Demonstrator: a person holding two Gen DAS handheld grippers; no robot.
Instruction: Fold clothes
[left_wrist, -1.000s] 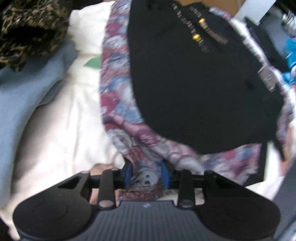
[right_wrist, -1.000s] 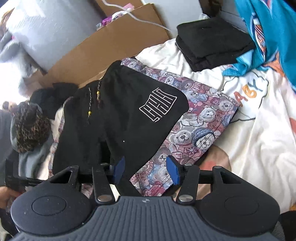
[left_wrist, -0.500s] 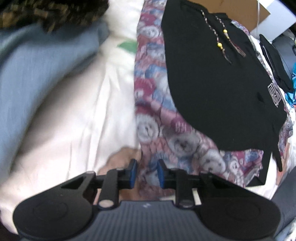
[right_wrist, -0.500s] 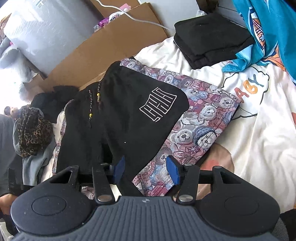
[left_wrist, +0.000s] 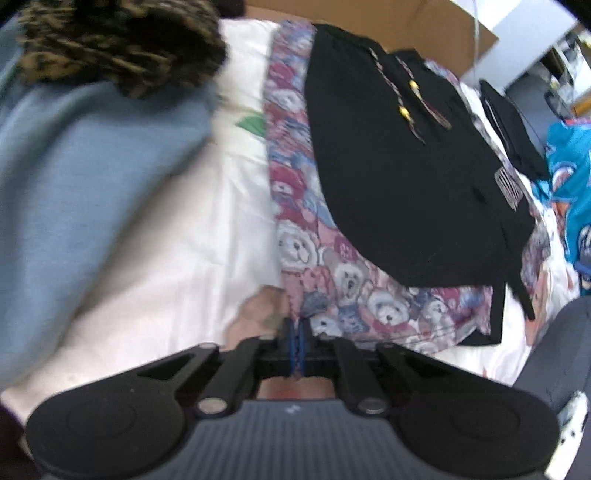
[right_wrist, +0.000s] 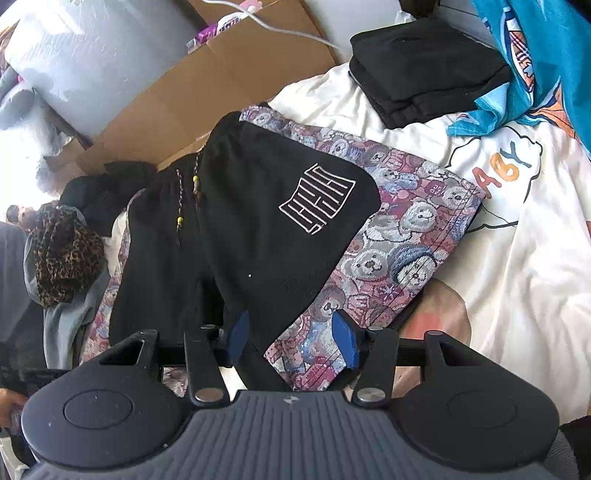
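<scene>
While the left gripper (left_wrist: 296, 334) pointed steeply down at the bed, its blue pads met at the lower centre of the left wrist view, their jaws having just been closing; the near corner of the bear-print fabric (left_wrist: 354, 295) reached right up to the tips, but whether any cloth was pinched between them could not be told. From that corner the patterned piece ran up and slightly right through the frame — its long axis roughly vertical there — with the black garment (left_wrist: 399, 177) lying on top of it, its beaded drawstrings (left_wrist: 406, 96) toward the upper centre. In the right wrist view the right gripper (right_wrist: 291, 338) sat at the lower centre with its pads apart, gripping nothing; between and just beyond them lay the edge where the black garment (right_wrist: 266, 236) overlapped the bear-print fabric (right_wrist: 402, 254). Both pieces stretched diagonally from the lower centre toward the upper centre, the white square emblem (right_wrist: 317, 199) on the black cloth sitting mid-frame. Everything rested on a white printed sheet (right_wrist: 517, 240). A folded black stack (right_wrist: 424, 62) lay at the upper right, a teal garment (right_wrist: 535, 48) beside it, and a leopard-print item (right_wrist: 62, 254) sat on grey-blue cloth (left_wrist: 85, 184) at the left — well apart from both grippers. Cardboard (right_wrist: 236, 81) stood behind the bed.
</scene>
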